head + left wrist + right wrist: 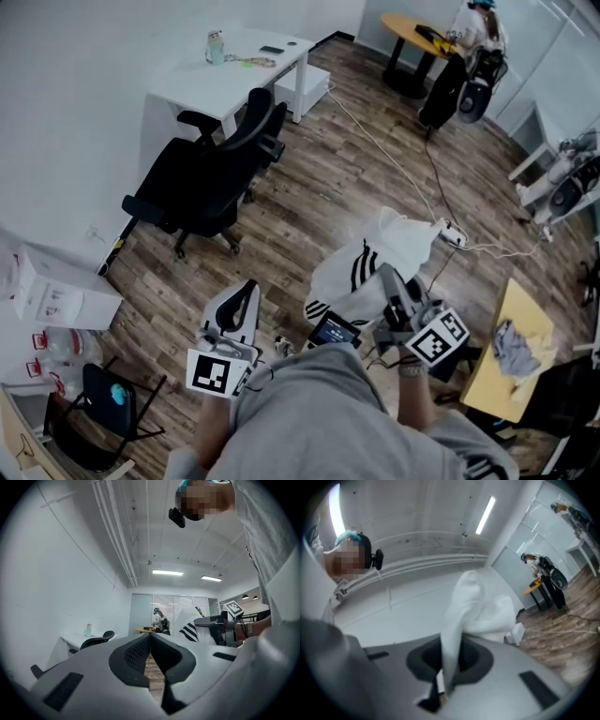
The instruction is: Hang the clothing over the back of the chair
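Right gripper view shows white clothing (474, 605) clamped inside the right tool (448, 663).

You're looking at white clothing (398, 239) with black stripes, a black chair (206, 183), a white desk (187, 80) and a floor (319, 178) of brown wood-grain planks.

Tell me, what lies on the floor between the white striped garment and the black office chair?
Nothing: in the head view, only bare wood floor separates the garment from the chair.
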{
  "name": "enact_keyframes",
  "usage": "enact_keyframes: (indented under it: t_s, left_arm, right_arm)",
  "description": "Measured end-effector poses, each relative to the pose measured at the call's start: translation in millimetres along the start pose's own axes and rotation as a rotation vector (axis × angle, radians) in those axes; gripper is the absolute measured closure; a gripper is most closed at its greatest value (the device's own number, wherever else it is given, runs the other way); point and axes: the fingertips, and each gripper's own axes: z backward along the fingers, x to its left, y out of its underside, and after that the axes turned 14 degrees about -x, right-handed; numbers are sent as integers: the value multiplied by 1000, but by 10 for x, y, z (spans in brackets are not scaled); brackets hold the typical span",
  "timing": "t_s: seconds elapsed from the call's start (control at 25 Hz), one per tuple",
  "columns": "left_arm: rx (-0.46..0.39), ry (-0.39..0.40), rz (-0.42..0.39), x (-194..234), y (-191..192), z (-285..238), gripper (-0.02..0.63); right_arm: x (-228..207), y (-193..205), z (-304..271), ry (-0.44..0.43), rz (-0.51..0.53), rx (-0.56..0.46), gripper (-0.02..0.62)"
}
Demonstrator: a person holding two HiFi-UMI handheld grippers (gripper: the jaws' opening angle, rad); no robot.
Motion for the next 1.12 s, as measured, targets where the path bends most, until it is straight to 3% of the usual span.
enact_keyframes:
  t_s: [0.4,0.76,1.12]
  left_arm:
    - [15,-4,-2,-7,43,-32,569]
    - [22,-45,-10,290,149,-370,569]
    - [37,-81,-18,687,287,-806,569]
  right_arm:
    - [-93,-8,-49,-8,9,7,555]
    - [-497,23,-412,25,-5,30,555]
    - [-814,25,-1034,3,-5,37,555]
